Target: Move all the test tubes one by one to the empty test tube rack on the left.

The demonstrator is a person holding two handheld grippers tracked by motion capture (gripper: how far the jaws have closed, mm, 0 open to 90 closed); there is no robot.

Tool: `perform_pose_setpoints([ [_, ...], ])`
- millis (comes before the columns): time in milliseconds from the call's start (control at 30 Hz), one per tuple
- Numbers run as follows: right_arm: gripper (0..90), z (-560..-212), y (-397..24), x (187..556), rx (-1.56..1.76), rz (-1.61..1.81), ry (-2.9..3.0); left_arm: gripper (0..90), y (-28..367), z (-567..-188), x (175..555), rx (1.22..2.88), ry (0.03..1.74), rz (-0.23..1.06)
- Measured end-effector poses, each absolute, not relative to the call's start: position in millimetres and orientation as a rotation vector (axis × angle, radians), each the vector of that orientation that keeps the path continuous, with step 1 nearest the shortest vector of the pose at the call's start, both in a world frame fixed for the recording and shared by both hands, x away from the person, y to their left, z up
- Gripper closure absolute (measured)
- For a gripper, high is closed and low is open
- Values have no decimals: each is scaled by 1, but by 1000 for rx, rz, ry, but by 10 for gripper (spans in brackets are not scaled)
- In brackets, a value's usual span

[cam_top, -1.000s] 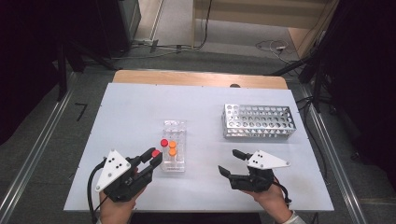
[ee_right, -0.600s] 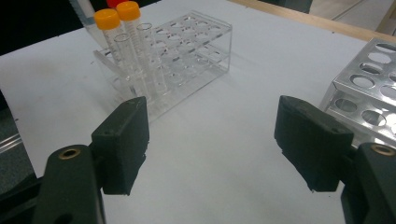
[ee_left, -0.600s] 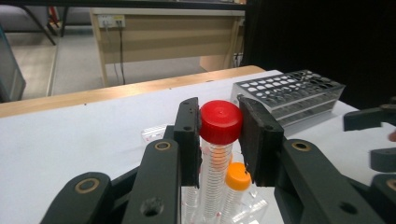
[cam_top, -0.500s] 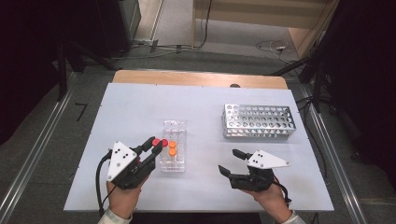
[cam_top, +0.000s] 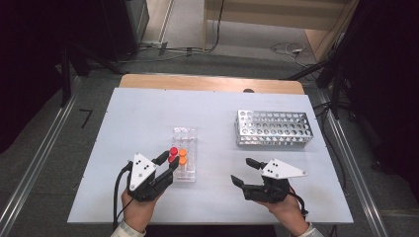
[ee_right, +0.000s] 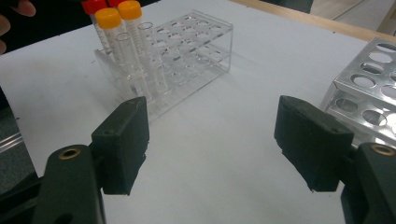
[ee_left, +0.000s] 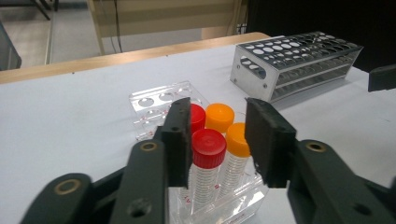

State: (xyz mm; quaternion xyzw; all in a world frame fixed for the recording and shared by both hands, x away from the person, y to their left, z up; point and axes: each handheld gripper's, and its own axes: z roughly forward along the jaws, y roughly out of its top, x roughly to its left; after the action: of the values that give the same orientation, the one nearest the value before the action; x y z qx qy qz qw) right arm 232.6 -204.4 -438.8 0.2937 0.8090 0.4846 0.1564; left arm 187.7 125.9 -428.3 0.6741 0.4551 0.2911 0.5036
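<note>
A clear plastic rack in the middle of the white table holds two red-capped and two orange-capped tubes at its near end. My left gripper is at that end, its jaws on either side of the nearest red-capped tube, which stands in the rack. The jaws have just been opening, and the right pad stands clear of the cap. Behind it are the other red cap and the orange caps. My right gripper rests low on the table to the right, open and empty.
A metal tube rack with several empty holes stands at the back right, seen close beside the right gripper. The far rows of the clear rack are empty. The table's wooden far edge lies beyond.
The left gripper moved forward and down to the clear rack with a red-capped tube. The tube now stands in the rack and the jaws have parted. The right gripper kept still.
</note>
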Motion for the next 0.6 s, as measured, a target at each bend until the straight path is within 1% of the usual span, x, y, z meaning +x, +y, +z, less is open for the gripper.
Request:
perform_pose_setpoints([
  [367, 250, -439, -206, 234, 847, 1387, 2303, 527, 131, -425, 183, 1595, 1107, 697],
  [600, 250, -439, -208, 235, 865, 1386, 2294, 441, 135, -423, 182, 1573, 1124, 698],
])
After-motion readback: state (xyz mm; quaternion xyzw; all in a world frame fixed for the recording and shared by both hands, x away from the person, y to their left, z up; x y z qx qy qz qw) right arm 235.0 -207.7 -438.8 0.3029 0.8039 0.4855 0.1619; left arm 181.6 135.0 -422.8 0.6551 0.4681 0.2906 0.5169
